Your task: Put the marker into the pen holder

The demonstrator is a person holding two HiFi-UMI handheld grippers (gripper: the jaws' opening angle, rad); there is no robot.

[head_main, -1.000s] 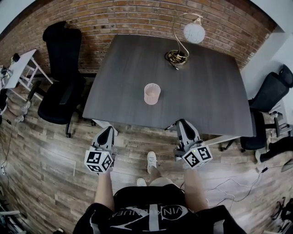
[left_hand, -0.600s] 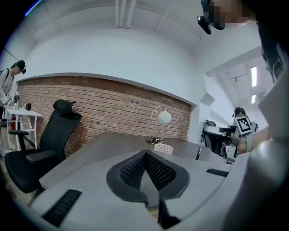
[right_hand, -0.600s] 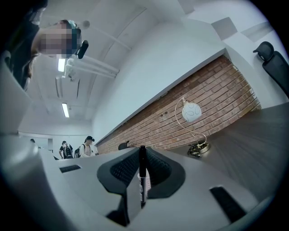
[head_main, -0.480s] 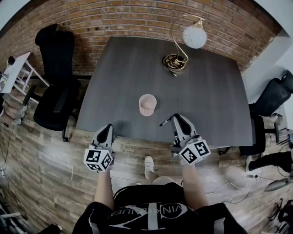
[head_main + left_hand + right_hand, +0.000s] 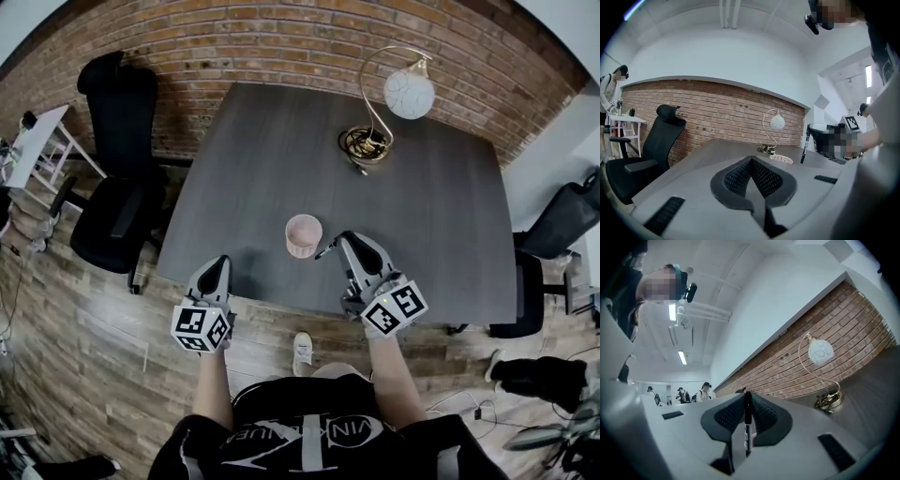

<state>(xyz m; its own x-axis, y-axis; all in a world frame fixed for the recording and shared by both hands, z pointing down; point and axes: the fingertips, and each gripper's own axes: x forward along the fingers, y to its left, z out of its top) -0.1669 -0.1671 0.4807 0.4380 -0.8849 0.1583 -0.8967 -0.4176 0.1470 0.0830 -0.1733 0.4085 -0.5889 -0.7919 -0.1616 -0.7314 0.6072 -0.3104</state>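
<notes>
Pinching the marker [image 5: 747, 423] between closed jaws, the right hand-held gripper [image 5: 345, 242] is holding it over the table [image 5: 281, 150], just right of the pen holder [image 5: 303, 234] and apart from it. The marker is lying crosswise to the jaws, with one end [image 5: 326, 251] sticking out toward the holder. The holder is standing upright near the middle of the table's near edge.

Probable faults from this position:
- The protruding end is likely to strike the rim if it is lowered off-centre. The holder looks light and could tip or slide.
- Opening the jaws before the marker is pointing down into the mouth would drop it onto the table, where it could roll off the near edge.

The left hand-held gripper [image 5: 218, 265] is hovering at the near edge toward the left corner, jaws pressed together on nothing.

Count: one marker, one pen holder, two hand-held grippers, one lamp [image 5: 410, 94] at the far edge, one table, and at least two black chairs [image 5: 112, 202], one off each side edge.
</notes>
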